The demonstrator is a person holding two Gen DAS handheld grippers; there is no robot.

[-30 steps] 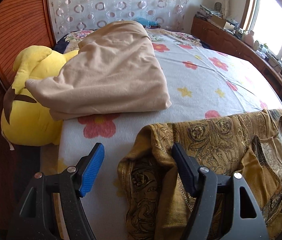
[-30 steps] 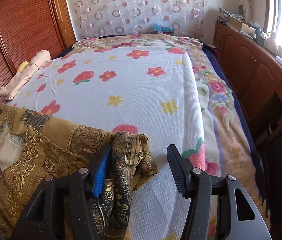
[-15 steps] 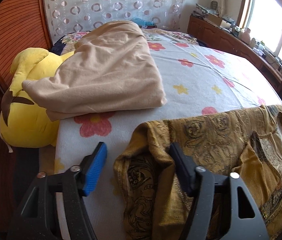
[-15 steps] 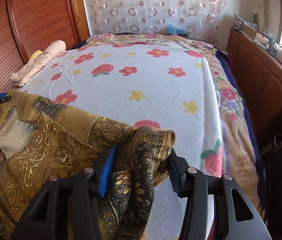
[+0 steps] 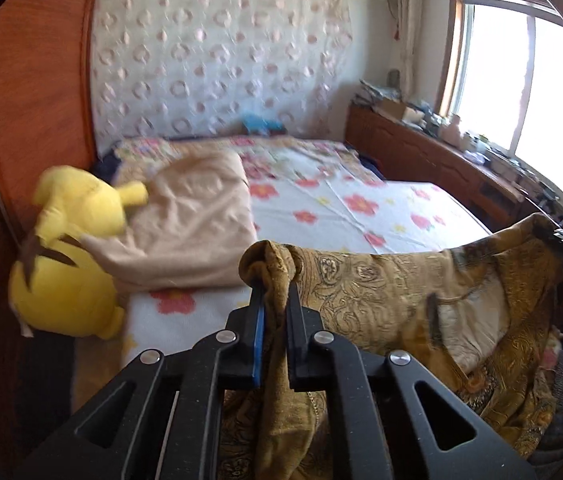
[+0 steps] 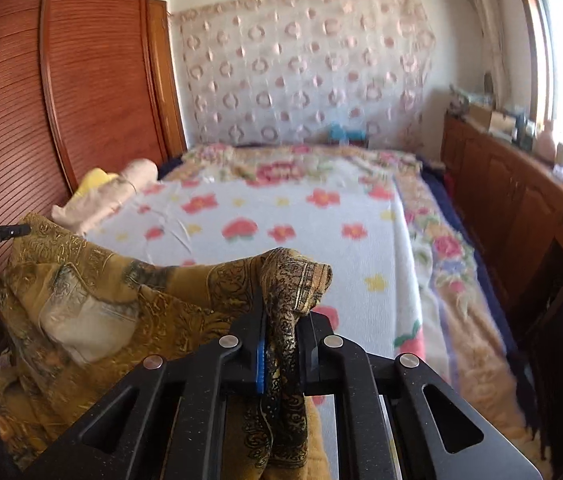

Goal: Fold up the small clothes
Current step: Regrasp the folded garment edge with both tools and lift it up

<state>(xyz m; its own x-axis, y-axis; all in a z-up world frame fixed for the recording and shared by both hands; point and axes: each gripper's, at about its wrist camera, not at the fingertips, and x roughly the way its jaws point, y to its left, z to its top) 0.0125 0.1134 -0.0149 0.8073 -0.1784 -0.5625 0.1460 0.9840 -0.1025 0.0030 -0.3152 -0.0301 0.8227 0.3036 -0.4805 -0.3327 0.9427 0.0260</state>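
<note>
Two grippers: both just closed, each pinching one garment corner
L gripper [image 5: 272, 280]: clamped on gold patterned garment [image 5: 393, 280]
R gripper [image 6: 281, 304]: clamped on same garment's other end
Garment: stretched btwn grippers, over near edge of floral bed [image 6: 281, 216]

A home bedroom: a flower-print bed [image 6: 281, 216], wooden wardrobe [image 6: 81, 80], plush toy [image 5: 69, 264] and window [image 5: 521, 80].

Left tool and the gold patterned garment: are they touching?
Touching. In the left wrist view the left tool, whose jaws have just been closing, pinches a bunched corner of the gold patterned garment.
</note>
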